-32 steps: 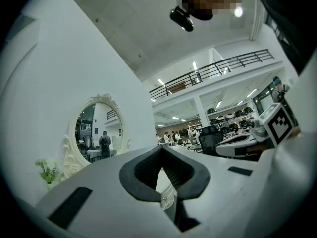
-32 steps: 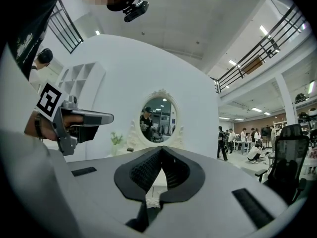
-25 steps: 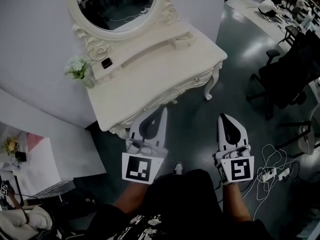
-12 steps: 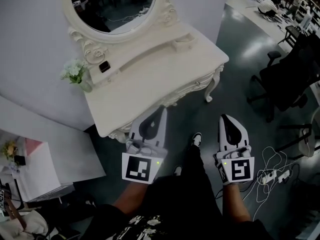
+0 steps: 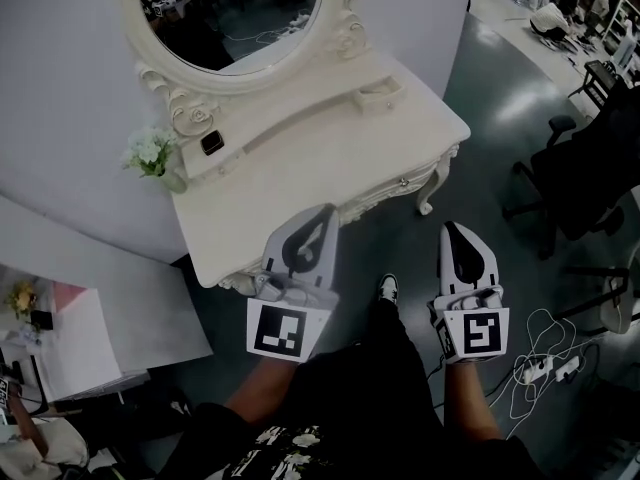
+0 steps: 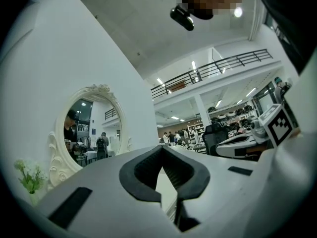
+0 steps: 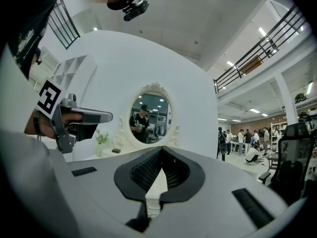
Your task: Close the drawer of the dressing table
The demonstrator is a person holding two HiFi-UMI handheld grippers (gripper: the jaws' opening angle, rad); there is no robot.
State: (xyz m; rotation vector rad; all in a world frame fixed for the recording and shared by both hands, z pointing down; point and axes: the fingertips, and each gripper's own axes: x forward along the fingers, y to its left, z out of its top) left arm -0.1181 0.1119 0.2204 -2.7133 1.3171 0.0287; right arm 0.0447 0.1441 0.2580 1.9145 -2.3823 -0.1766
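Facing the desk from its front, both grippers have their jaws pressed together on nothing, and the drawer lies just ahead under the desk's front edge, its long front running from lower left to upper right in the head view. The left gripper is nearer, with its tips at that edge, while the right gripper hangs over the floor near the carved leg. Nothing stands between; the flowers and mirror sit at the back, and how far the drawer stands out I cannot tell.

Open-plan office hall: office chair, mezzanine railing overhead.
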